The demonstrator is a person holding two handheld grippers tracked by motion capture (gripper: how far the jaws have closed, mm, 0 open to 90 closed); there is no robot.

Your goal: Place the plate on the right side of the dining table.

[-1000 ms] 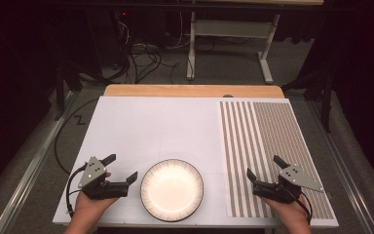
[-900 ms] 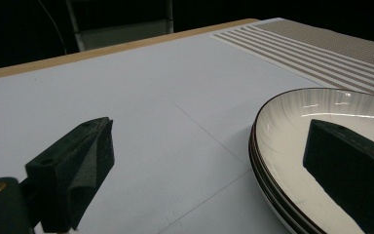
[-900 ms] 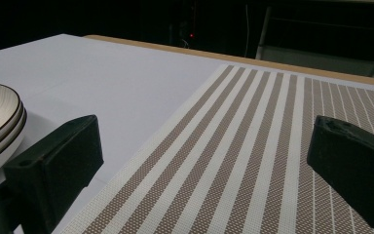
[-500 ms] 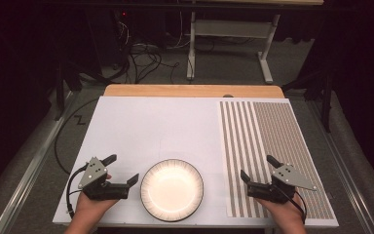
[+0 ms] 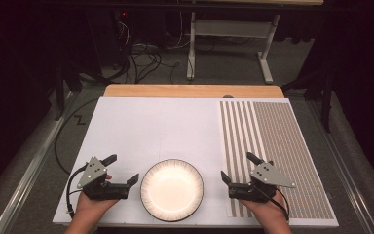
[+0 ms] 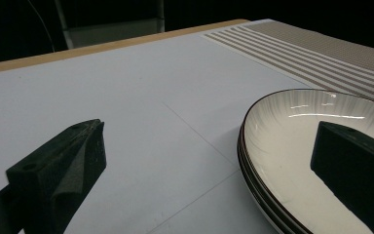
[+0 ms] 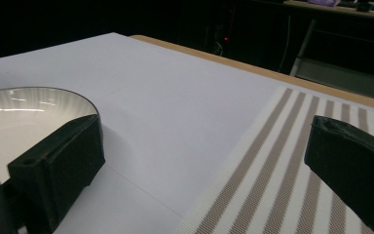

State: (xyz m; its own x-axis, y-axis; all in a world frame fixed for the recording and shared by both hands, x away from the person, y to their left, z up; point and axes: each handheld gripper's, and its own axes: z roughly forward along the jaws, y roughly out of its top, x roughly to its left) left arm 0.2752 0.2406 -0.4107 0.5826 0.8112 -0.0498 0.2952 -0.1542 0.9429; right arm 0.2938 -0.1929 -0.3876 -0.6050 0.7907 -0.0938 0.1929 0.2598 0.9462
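Compared with a second ago, our right gripper (image 5: 240,169) has slid in closer to the plate (image 5: 172,189), our left gripper (image 5: 123,169) sits just left of it, jaws just spread wide, both empty, so we're probably about to grab it.

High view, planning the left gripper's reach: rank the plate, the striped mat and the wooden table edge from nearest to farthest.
From the left gripper:
1. Plate, just right of it.
2. Wooden table edge, along the far side.
3. Striped mat, across on the right.
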